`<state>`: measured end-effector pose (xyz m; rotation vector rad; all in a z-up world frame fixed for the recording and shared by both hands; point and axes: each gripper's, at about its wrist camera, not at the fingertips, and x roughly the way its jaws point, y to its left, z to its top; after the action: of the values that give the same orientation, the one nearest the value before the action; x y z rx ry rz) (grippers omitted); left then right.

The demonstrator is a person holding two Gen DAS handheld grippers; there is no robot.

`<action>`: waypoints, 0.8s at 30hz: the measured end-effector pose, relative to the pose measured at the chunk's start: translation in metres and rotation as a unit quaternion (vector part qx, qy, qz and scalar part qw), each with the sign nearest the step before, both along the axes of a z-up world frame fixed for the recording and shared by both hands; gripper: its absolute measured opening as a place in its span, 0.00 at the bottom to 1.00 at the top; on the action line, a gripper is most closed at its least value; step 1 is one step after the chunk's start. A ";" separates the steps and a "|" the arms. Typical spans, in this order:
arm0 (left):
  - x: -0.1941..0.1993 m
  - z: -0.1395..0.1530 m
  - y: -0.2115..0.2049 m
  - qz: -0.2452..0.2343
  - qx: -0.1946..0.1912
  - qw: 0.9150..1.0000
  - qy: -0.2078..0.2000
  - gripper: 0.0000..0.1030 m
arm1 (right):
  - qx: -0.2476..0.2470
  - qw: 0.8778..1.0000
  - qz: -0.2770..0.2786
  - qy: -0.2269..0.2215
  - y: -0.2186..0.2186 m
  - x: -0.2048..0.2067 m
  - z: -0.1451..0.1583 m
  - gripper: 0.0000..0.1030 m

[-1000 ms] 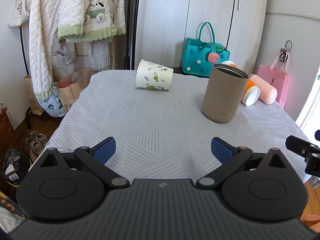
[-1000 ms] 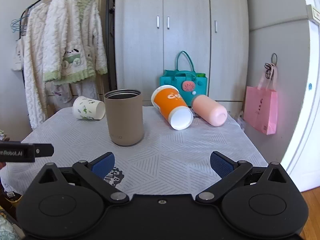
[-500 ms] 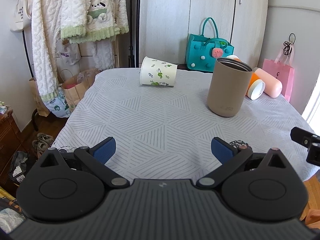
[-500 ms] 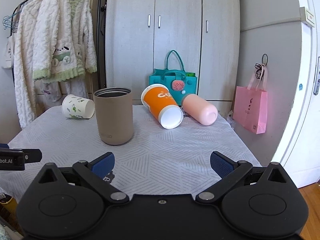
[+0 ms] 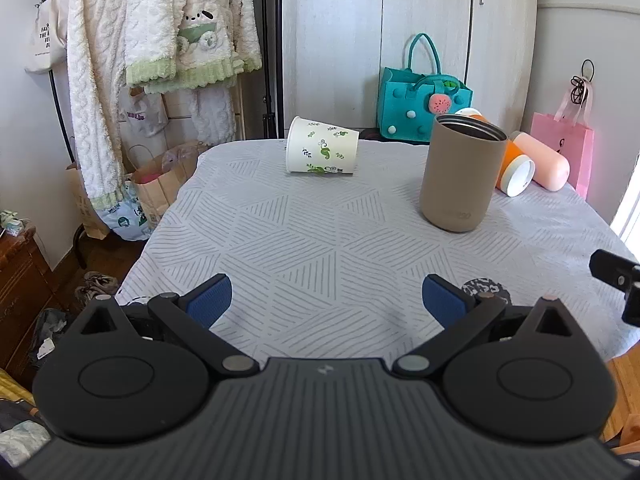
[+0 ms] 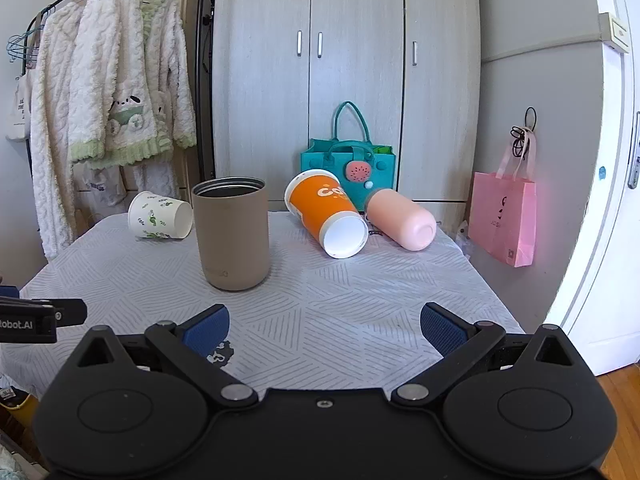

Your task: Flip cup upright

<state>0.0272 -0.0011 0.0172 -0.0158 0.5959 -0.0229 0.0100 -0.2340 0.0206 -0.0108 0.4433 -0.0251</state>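
Observation:
A tan tumbler [image 5: 460,176] [image 6: 232,232] stands upright on the grey patterned tablecloth [image 5: 320,248]. A white paper cup with green leaves [image 5: 322,151] [image 6: 160,220] lies on its side at the far left. An orange cup [image 6: 326,214] [image 5: 514,164] and a pink cup [image 6: 400,220] [image 5: 542,164] lie on their sides at the far right. My left gripper [image 5: 326,300] is open and empty over the table's near edge. My right gripper [image 6: 324,324] is open and empty, also near the front edge.
A teal felt bag [image 6: 348,168] stands behind the table by the wardrobe doors [image 6: 348,60]. White robes [image 5: 160,40] hang on a rack at the left. A pink paper bag [image 6: 504,220] hangs at the right. Paper bags [image 5: 156,184] sit on the floor left of the table.
Both grippers have drawn back from the table, so the cups look smaller and farther. No cup has moved. Both grippers stay open.

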 end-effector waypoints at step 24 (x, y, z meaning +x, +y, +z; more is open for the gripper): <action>0.000 0.000 0.001 0.008 0.002 1.000 0.004 1.00 | 0.004 1.000 -0.011 -0.001 -0.011 0.000 -0.002 1.00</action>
<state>0.0270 -0.0002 0.0171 -0.0164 0.6037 -0.0067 0.0103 -0.2446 0.0186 0.0020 0.4417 -0.0444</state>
